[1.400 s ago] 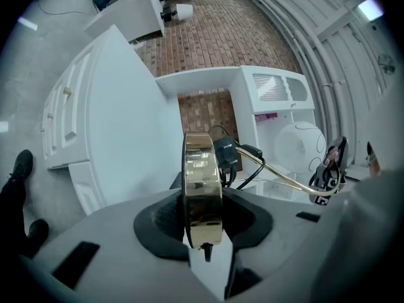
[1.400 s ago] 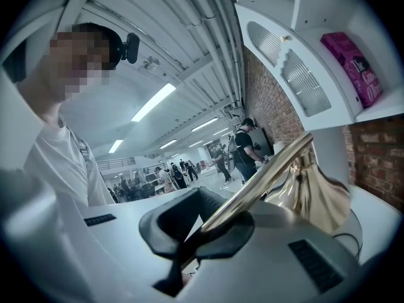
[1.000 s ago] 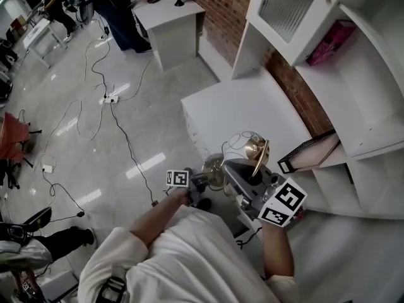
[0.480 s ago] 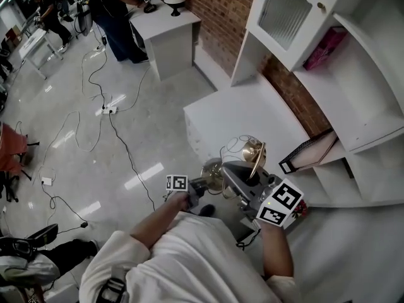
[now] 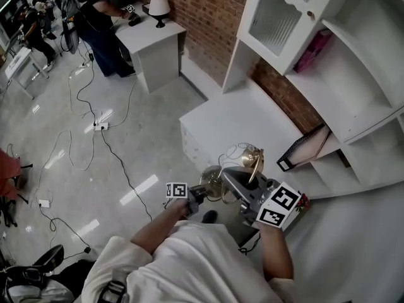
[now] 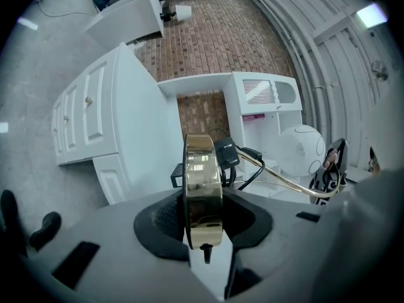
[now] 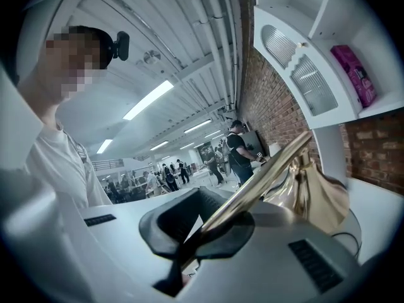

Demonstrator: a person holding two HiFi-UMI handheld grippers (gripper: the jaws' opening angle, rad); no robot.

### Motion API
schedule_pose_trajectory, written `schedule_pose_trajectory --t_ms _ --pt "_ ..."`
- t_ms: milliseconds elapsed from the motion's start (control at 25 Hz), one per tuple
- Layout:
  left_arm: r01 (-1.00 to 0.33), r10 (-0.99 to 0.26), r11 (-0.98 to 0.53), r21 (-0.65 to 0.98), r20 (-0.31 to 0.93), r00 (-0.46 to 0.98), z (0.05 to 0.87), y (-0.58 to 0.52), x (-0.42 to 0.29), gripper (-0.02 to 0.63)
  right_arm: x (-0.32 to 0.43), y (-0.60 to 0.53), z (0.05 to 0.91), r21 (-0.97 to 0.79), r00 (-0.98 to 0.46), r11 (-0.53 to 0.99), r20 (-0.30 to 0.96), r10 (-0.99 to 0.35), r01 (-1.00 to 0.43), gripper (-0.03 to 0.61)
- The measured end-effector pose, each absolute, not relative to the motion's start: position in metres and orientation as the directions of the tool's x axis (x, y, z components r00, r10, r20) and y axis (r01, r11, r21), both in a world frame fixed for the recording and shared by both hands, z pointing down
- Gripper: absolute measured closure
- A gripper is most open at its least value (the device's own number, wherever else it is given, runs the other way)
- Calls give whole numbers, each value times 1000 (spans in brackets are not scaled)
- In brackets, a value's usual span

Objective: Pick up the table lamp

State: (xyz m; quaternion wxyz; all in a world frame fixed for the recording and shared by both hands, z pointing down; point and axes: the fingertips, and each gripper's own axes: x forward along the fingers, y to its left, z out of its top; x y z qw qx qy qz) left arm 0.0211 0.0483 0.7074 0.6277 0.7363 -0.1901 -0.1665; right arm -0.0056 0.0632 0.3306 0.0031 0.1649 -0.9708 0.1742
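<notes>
A gold table lamp (image 5: 252, 160) with a white globe shade (image 5: 235, 150) hangs in the air in front of my chest, carried by both grippers. My left gripper (image 5: 203, 191) is shut on the lamp's round gold base (image 6: 203, 191), which stands edge-on between its pads. The thin gold stem (image 6: 284, 180) runs off right toward the globe (image 6: 302, 147), and a black cord with a switch (image 6: 226, 151) hangs behind the base. My right gripper (image 5: 235, 178) is shut on that stem (image 7: 265, 178), just below the gold cone (image 7: 319, 194).
A low white cabinet (image 5: 240, 115) stands just ahead, against a brick wall. A tall white shelf unit (image 5: 353, 74) at the right holds a pink box (image 5: 312, 50). Cables (image 5: 95, 125) trail over the grey floor. Far off, a person stands by a white table (image 5: 151, 33) with a second lamp (image 5: 158, 5).
Both grippers have carried the lamp along together, their grips unchanged. The view has shifted: the far table with its lamp and the shelf unit show more fully.
</notes>
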Motion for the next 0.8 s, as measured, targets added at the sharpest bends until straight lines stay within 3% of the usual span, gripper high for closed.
schedule_pose_trajectory --t_ms 800 --pt "-25 -457 -127 992 -36 889 710 65 21 479 -24 85 332 -316 -934 880 94 -343 -355 566"
